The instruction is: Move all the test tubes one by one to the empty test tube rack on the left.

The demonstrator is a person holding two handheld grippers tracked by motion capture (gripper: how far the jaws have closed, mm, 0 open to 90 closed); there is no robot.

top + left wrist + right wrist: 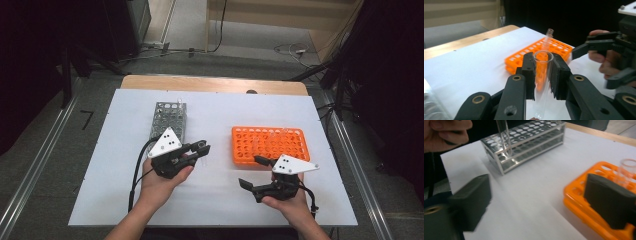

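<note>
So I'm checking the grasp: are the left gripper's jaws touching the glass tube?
Touching. In the left gripper view both pads of the left gripper press the clear tube.

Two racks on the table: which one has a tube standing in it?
The orange rack: a clear tube stands in it. The metal rack, behind the left gripper, seems to have none; that gripper holds another tube.

Your high view is looking forward and down from your side, taking in whole table (215, 200), orange rack (267, 144) mid-right. Your left gripper view is riding close behind its jaws, facing orange rack (536, 56). Your right gripper view is sitting low just beside orange rack (584, 202), facing metal rack (524, 142). All three are sharing orange rack.
</note>
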